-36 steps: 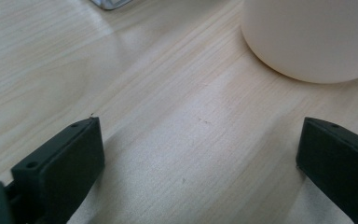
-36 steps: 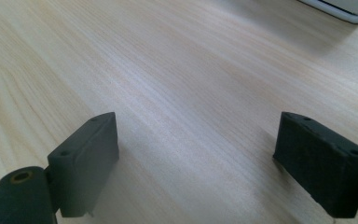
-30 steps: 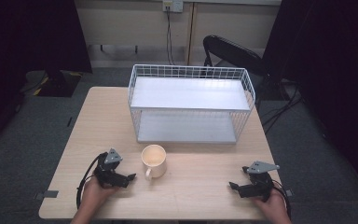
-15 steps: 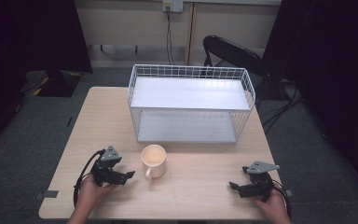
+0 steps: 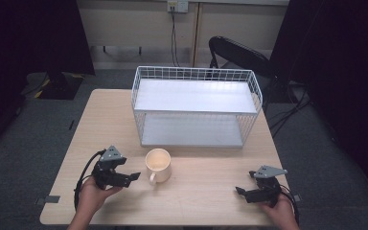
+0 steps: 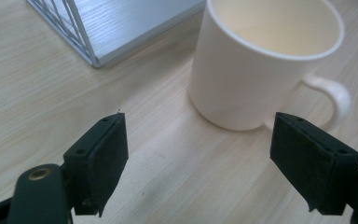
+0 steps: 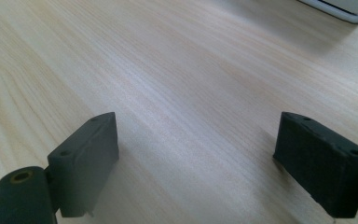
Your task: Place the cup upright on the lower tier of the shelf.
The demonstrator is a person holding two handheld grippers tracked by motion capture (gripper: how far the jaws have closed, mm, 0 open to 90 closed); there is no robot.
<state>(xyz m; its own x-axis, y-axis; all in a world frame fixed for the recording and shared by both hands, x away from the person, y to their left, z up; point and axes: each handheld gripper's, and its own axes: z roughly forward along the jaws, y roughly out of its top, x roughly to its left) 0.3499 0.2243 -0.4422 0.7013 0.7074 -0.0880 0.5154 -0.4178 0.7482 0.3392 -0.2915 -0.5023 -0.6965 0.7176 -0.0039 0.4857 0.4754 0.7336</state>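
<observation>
while the high view shows the cream mug upright and untouched on the wooden surface before the white wire rack, the left gripper sits just beside it, the right gripper well apart; dark room, grey floor. left gripper view: fingers apart after narrowing slightly, mug ahead, ungrasped. right gripper view: fingers apart over bare wood

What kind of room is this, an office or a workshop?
Probably a lab or office set up for recording: a plain wooden table with a wire rack and mug, wall socket, folding chair.
</observation>
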